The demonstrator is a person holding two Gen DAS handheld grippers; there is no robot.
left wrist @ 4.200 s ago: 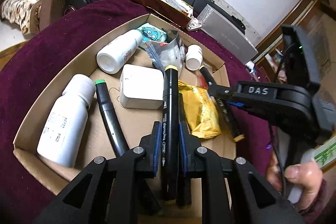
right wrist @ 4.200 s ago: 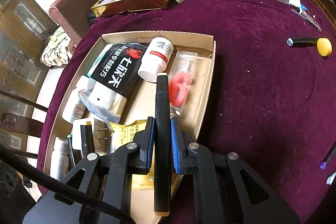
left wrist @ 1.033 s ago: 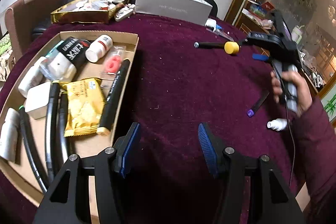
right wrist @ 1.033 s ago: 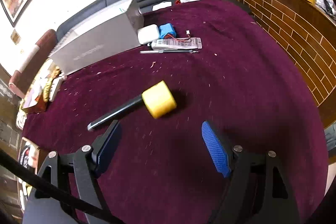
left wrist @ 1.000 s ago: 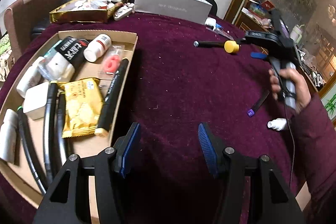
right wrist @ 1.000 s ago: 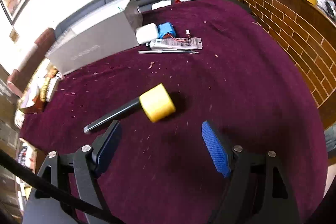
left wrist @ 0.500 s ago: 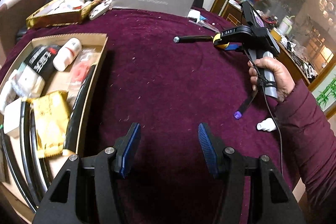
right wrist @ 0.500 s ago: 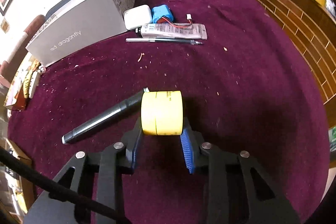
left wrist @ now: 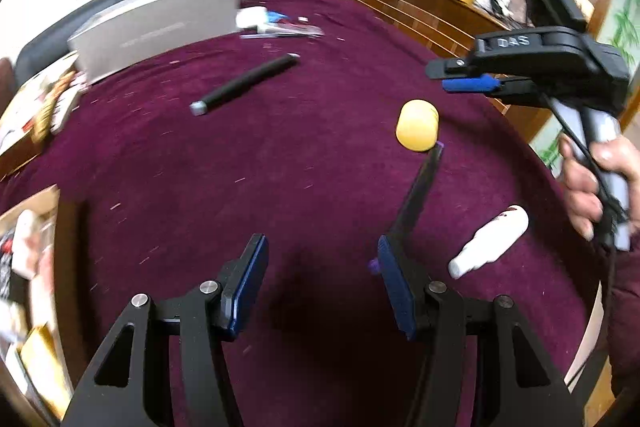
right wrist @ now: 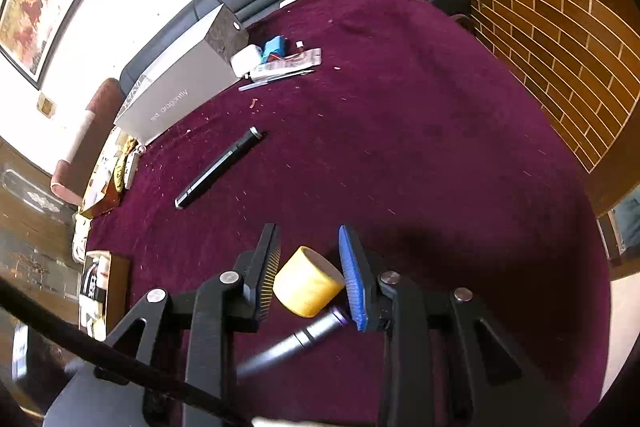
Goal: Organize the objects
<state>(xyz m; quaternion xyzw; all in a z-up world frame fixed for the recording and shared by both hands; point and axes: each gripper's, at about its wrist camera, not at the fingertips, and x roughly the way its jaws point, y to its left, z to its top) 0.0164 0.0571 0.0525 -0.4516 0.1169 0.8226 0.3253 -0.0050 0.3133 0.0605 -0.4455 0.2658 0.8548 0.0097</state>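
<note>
Left wrist view: the left gripper (left wrist: 320, 283) is held over the purple cloth (left wrist: 280, 167) with its jaws apart, and nothing is gripped. The lower end of a dark pen (left wrist: 416, 199) is hidden behind its right finger. The yellow cap (left wrist: 416, 125) is seen at the pen's far end, touching it. The right gripper (left wrist: 444, 75) is held by a hand (left wrist: 592, 179) above and to the right of the cap. From this side its fingertips are seen clear of the cap. A white bottle (left wrist: 488, 243) lies on the cloth to the right of the pen, apart from it. A black marker (left wrist: 244, 83) lies farther off, well apart from the cap, in front of a silver box (left wrist: 160, 23). A cardboard tray (left wrist: 52, 211) is cut off at the left edge, and its contents are blurred.

Right wrist view: the right gripper's jaws have just been closing and stand at a narrow gap. The cap (right wrist: 308, 281) is framed between the fingers (right wrist: 266, 267), with the pen's tip (right wrist: 338, 315) just below it. Taken with the other view, the cap is read as lying on the cloth (right wrist: 440, 167) beneath the jaws, not clamped. The marker (right wrist: 220, 167) lies uncapped, well beyond the fingertips.
</note>
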